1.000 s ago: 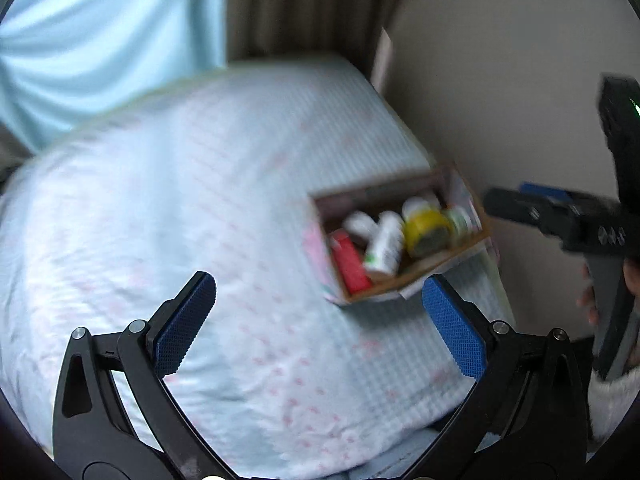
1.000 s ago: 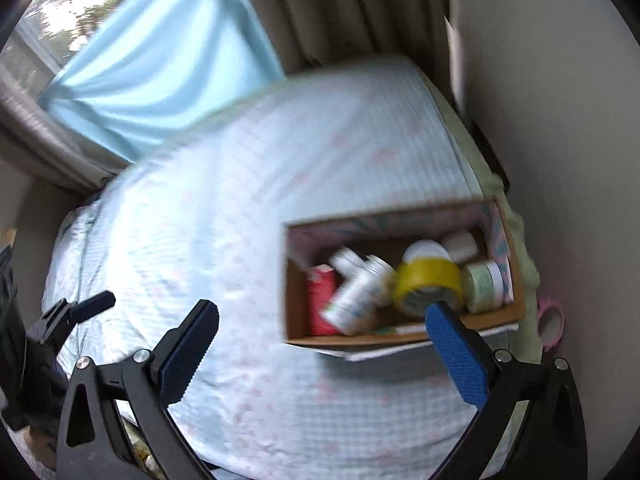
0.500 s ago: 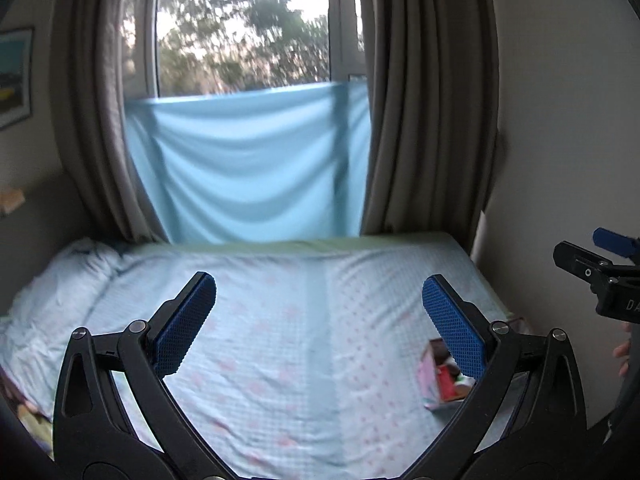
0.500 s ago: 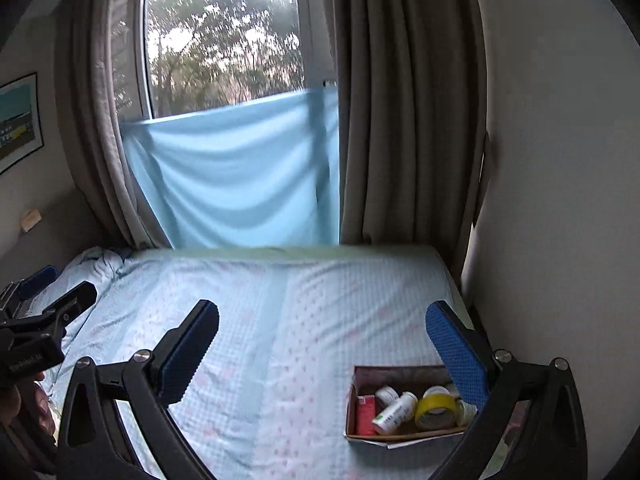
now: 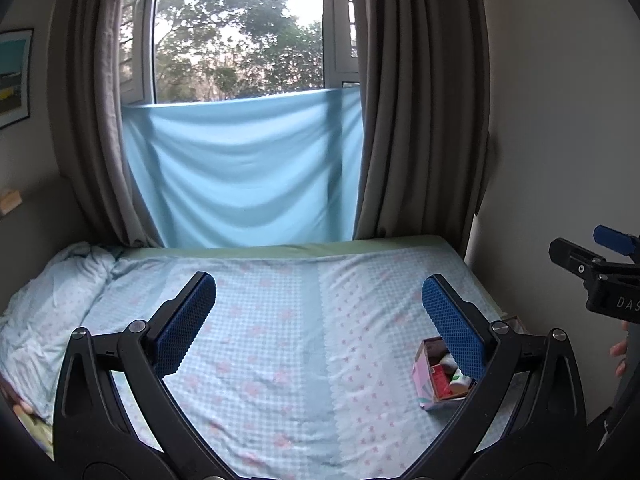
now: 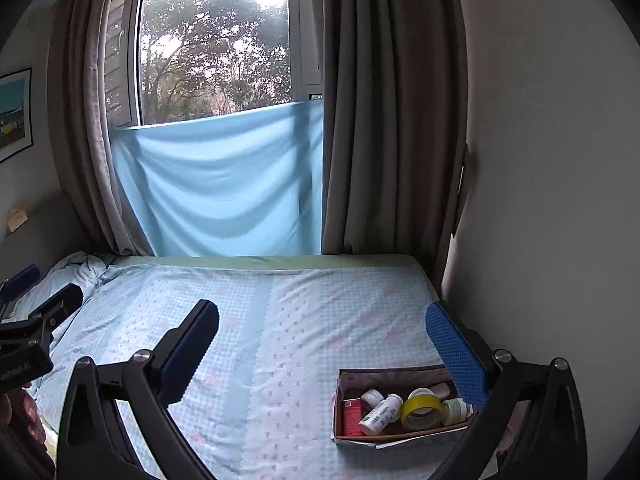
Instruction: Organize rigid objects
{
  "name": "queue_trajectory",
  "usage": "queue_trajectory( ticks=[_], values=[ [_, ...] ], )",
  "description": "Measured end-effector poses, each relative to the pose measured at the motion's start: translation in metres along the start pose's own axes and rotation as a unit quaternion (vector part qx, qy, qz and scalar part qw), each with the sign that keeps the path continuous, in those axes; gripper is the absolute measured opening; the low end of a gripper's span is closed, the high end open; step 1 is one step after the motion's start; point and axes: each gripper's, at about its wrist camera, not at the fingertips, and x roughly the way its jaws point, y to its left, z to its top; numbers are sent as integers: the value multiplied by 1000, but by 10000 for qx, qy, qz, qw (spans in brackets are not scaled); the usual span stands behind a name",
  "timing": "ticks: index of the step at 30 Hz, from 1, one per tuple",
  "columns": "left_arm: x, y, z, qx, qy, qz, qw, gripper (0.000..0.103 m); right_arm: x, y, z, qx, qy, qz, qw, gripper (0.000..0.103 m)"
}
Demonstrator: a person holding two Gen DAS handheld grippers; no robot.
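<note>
A cardboard box [image 6: 348, 376] sits on the bed near its right edge. In it lie a red box [image 6: 352, 416], a white bottle [image 6: 380, 410], a yellow tape roll [image 6: 421, 409], a green-labelled jar [image 6: 455, 410] and other small white containers. The box also shows in the left wrist view [image 5: 425, 372], partly behind my right finger. My left gripper [image 5: 318, 320] is open and empty, held high over the bed. My right gripper [image 6: 322, 340] is open and empty, raised above and behind the box.
The bed [image 6: 280, 340] has a light blue checked sheet with pink marks. A crumpled duvet [image 5: 48, 292] lies at the left. A window with grey curtains [image 6: 384, 120] and a blue cloth [image 6: 216, 184] is behind. A wall [image 6: 552, 200] runs along the right.
Both grippers have lifted and tilted up from looking down at the box to looking level across the bed toward the window. Both stay open and empty.
</note>
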Motion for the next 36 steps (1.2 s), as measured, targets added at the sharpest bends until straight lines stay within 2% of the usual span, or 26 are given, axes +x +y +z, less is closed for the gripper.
queue_trajectory(
  ticks=[6, 36],
  values=[
    [1, 0, -2, -86, 62, -120, 9999, 103, 0, -1, 0, -11, 0, -2, 10000, 103],
    [4, -3, -2, -64, 137, -25, 9999, 103, 5, 3, 4, -65, 30, 65, 10000, 103]
  ],
)
